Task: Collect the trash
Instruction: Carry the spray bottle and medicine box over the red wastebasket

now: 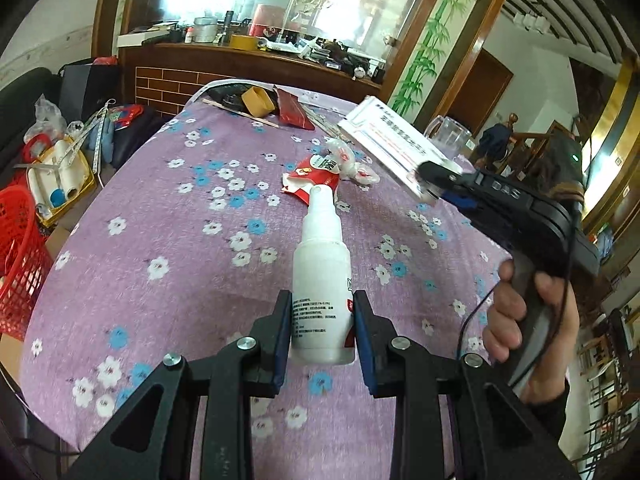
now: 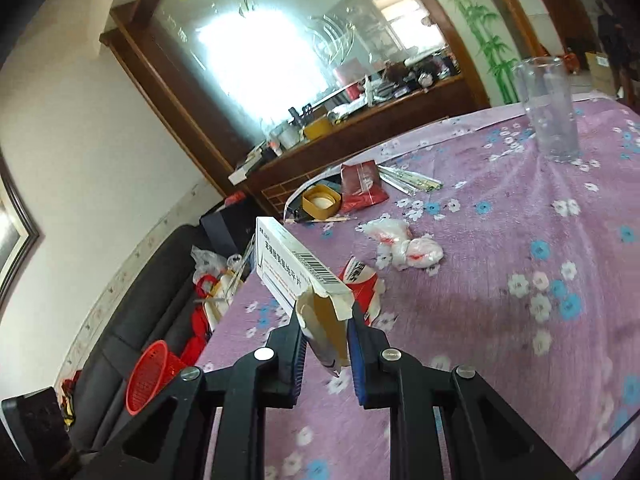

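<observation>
My left gripper [image 1: 322, 300] is shut on a white spray bottle [image 1: 320, 276] and holds it over the purple flowered tablecloth [image 1: 180, 240]. My right gripper [image 2: 325, 316] is shut on the open end of a white cardboard box [image 2: 292, 264]; the box also shows in the left wrist view [image 1: 394, 146], held above the table at the right. A torn red and white wrapper [image 1: 310, 176] and crumpled white plastic [image 1: 354, 160] lie on the cloth beyond the bottle. They also show in the right wrist view: the wrapper [image 2: 362, 280] and the plastic [image 2: 404, 246].
A red mesh basket [image 1: 16, 256] stands left of the table, also in the right wrist view [image 2: 150, 376]. A clear plastic jug [image 2: 548, 108] stands on the table's far right. A yellow container [image 2: 320, 200], a red pouch [image 2: 362, 184] and chopsticks [image 2: 408, 178] lie at the far edge.
</observation>
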### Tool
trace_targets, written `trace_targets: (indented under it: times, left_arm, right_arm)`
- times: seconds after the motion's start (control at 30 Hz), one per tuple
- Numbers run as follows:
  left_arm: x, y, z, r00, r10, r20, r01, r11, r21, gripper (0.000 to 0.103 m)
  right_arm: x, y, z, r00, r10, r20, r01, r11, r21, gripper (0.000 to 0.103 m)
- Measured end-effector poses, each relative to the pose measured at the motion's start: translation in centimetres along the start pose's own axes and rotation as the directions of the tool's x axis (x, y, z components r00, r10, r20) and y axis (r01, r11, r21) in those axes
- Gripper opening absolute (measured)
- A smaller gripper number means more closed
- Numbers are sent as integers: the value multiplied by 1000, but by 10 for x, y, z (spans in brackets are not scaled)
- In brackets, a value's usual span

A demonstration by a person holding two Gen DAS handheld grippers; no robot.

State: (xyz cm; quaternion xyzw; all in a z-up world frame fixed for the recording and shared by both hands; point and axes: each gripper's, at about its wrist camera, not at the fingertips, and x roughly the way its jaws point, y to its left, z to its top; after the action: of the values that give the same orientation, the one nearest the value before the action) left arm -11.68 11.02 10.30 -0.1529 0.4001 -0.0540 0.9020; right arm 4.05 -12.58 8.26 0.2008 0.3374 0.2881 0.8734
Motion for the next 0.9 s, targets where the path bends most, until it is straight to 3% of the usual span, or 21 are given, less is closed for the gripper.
trace_targets:
  times: [0.2,0.43,0.9]
  left_arm:
    - [-21,15,-10,999,-24,27,25,999,-33,31]
    - [-46,32,-15,997,-27,76,33,997,-73,31]
    - [-85,53,-15,986,-35,164,54,993,-109,31]
  right_arm:
    - [-32,31,-26,999,16,49,-18,999,38,21]
    - [-50,77,-40,995,56,79,-56,998,-12,21]
    - [-53,135,-52,988,143,55,-138,985,-99,21]
